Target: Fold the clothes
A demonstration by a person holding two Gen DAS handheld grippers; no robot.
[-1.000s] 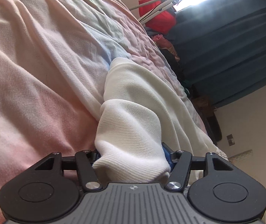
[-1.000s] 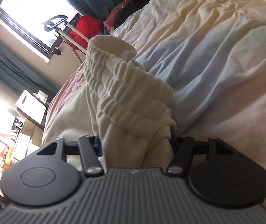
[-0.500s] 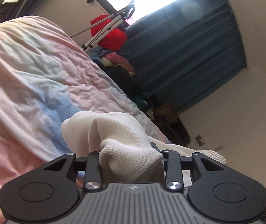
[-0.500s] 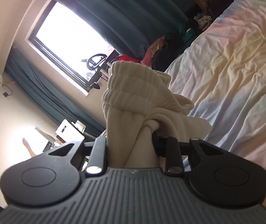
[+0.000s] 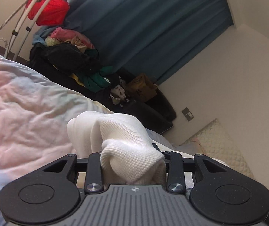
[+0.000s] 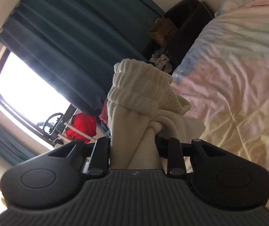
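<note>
A white knitted garment (image 5: pixel 119 135) is bunched between the fingers of my left gripper (image 5: pixel 132 162), which is shut on it; the cloth hides the fingertips. In the right wrist view the same cream garment, with a ribbed edge (image 6: pixel 143 86), rises in a twisted bundle out of my right gripper (image 6: pixel 134 146), shut on it too. Both grippers hold the cloth lifted above the bed, whose pastel pink, blue and yellow cover (image 5: pixel 21 109) (image 6: pixel 238 84) lies rumpled beneath.
Dark teal curtains (image 5: pixel 143 28) hang on the far wall beside a bright window (image 6: pixel 27 94). A pile of clothes (image 5: pixel 72 54), a red bag (image 5: pixel 49 13) on a white stand, a cardboard box (image 5: pixel 142 88) and a black seat (image 6: pixel 189 11) crowd the floor past the bed's edge.
Both grippers have lifted and tilted upward with the garment, from lying low on the bed to held raised; the views swung from the bedcover to the curtains and wall.
</note>
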